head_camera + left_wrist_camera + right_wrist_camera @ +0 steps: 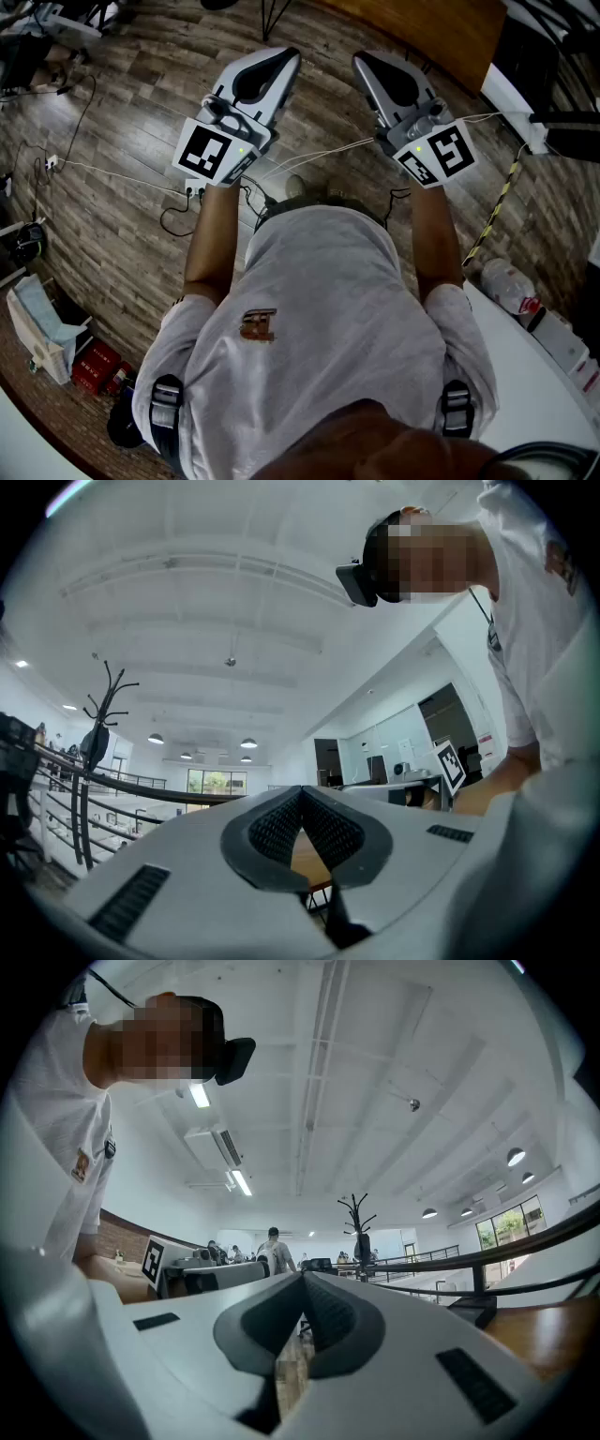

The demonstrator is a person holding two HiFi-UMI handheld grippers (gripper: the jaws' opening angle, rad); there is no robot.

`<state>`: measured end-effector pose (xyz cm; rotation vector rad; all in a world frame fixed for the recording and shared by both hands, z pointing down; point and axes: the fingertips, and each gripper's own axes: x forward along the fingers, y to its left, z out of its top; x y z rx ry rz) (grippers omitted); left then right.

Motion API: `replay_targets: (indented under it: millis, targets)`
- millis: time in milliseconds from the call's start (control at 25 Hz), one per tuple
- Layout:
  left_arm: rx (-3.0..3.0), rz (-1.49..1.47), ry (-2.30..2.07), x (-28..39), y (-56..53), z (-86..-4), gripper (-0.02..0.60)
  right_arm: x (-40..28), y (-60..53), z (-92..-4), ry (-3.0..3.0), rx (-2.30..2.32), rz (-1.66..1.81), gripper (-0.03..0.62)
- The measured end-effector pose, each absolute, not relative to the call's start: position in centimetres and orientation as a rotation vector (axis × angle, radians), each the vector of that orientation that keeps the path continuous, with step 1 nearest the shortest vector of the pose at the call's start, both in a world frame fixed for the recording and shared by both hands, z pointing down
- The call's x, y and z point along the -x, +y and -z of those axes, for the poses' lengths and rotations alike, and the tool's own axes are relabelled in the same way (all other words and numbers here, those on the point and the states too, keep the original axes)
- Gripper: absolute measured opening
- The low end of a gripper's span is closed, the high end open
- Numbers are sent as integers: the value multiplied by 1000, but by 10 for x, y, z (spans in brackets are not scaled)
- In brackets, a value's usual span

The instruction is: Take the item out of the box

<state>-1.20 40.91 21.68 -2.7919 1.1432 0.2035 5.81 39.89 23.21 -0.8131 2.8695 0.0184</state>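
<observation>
Left gripper (281, 58), white and grey plastic with two jaws, is held out at waist height over the grey-brown wood plank floor (122, 112). Its jaws are closed tip to tip with nothing between them, confirmed in the left gripper view (302, 794). Right gripper (367, 62), same build, sits beside it and a little apart, pointing the same way. Its jaws are also pressed together and empty in the right gripper view (303, 1279). Each gripper has a black-and-white square-marker cube at the wrist end, left (211, 150) and right (441, 155). Thin white cables (319, 155) run across the floor under both. The person's light grey T-shirt (319, 309) fills the lower middle of the head view. A white table edge (525, 375) is at lower right, with a clear plastic bottle (506, 281) lying near it. Red cartons (94, 366) are on the floor at lower left. Both gripper views tilt up at a white ceiling, and a black coat stand (359, 1218) is in the background. The box and the item are in none of the views.
</observation>
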Motion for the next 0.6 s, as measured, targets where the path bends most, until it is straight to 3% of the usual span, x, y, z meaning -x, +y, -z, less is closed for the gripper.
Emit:
replay_targets:
  millis: [600]
  targets:
    - [2787, -219, 1133, 40, 403, -215, 18, -39, 394, -225, 2834, 812, -13, 31]
